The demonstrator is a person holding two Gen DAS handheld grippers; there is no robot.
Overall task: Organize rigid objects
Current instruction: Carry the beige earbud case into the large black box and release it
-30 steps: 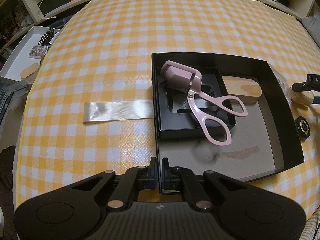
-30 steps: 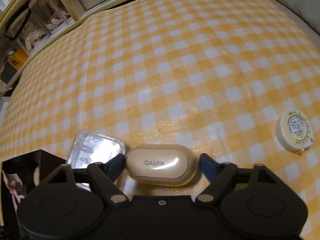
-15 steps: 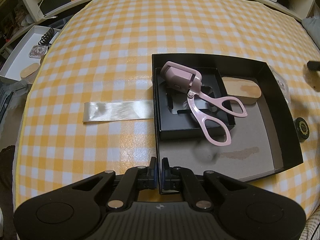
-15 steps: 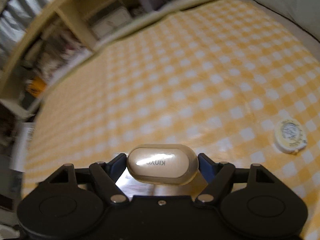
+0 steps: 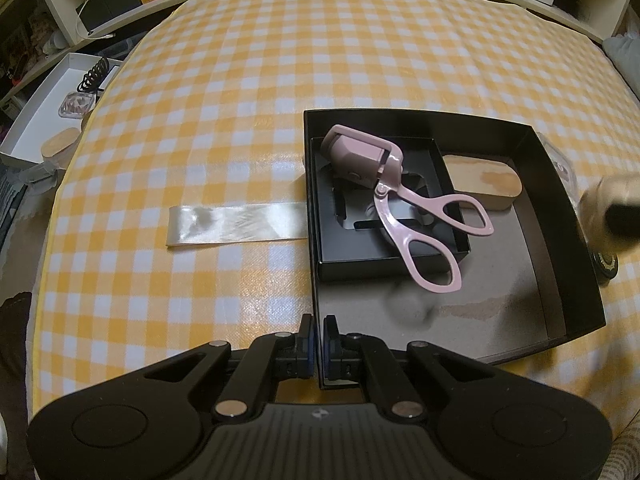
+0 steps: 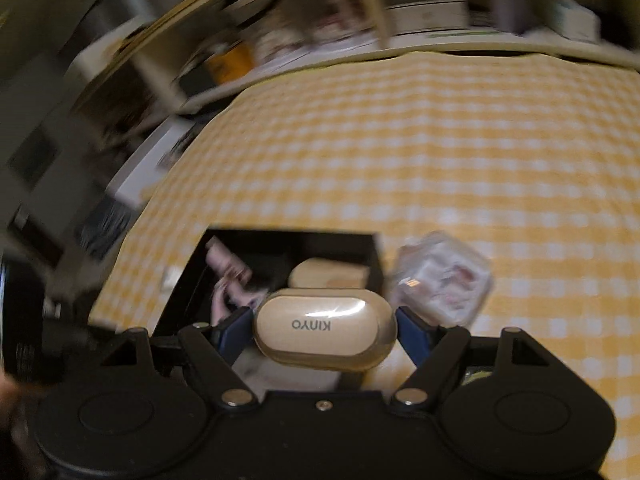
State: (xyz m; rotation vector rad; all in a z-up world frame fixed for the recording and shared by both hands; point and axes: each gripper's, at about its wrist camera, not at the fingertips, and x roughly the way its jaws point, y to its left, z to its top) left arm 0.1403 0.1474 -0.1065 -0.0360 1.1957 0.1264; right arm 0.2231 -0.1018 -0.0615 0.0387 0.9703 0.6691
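An eyelash curler (image 5: pixel 394 196) lies across a small inner box (image 5: pixel 448 254) inside a larger box (image 5: pixel 560 184); a wooden-lidded case (image 5: pixel 486 180) sits right of it, a ribbon (image 5: pixel 236 226) left, outside.

**Two wrist views, one shared box**

Your left wrist view looks steeply down, close over the black box (image 5: pixel 560 184) at right of frame. Your right wrist view, blurred, faces the same box (image 6: pixel 280 240) at lower centre, checked tablecloth (image 6: pixel 480 140) beyond.

Tablecloth (image 5: pixel 280 80): yellow-white check, glossy wipe-clean sheen; black box (image 5: pixel 568 240): matt card, grey fibrous floor; pink eyelash curler (image 5: pixel 400 200): smooth plastic; ribbon strip (image 5: pixel 236 226): shiny satin; oval lid (image 5: pixel 484 178): pale wood; cream case (image 6: pixel 325 326): glossy plastic; small clear box (image 6: pixel 444 280): transparent plastic.
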